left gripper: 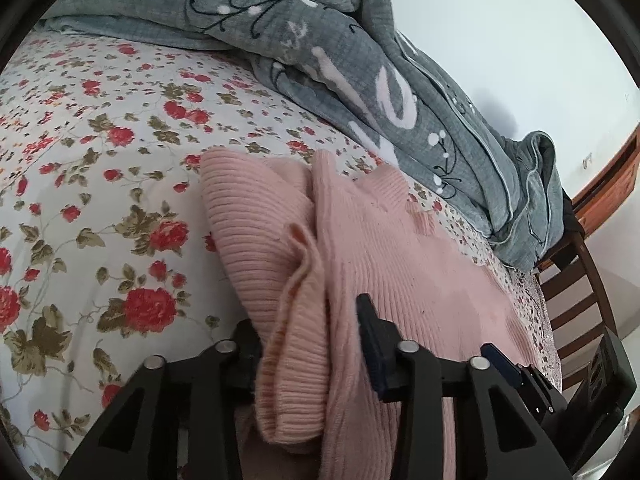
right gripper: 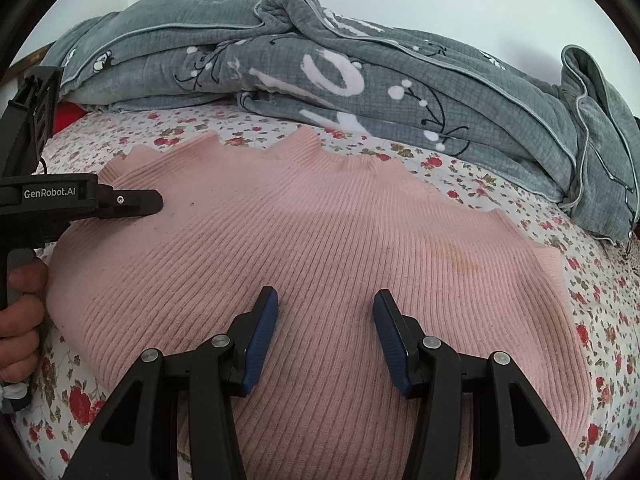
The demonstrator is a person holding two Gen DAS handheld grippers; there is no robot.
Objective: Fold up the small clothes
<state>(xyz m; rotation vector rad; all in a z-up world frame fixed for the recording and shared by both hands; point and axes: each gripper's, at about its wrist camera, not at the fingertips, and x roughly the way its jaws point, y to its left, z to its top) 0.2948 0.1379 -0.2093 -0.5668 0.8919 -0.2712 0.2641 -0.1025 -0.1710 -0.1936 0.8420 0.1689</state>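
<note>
Sleeve cuff (left gripper: 292,376) in left gripper (left gripper: 308,336)

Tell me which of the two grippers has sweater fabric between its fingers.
The left gripper: a bunched fold of the pink sweater sits between its fingers. The right gripper hovers open above the flat knit, nothing between its blue pads.

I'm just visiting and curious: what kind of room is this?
Most likely a bedroom: a pink sweater lies on a floral bedsheet, with a rumpled grey quilt behind it.
</note>
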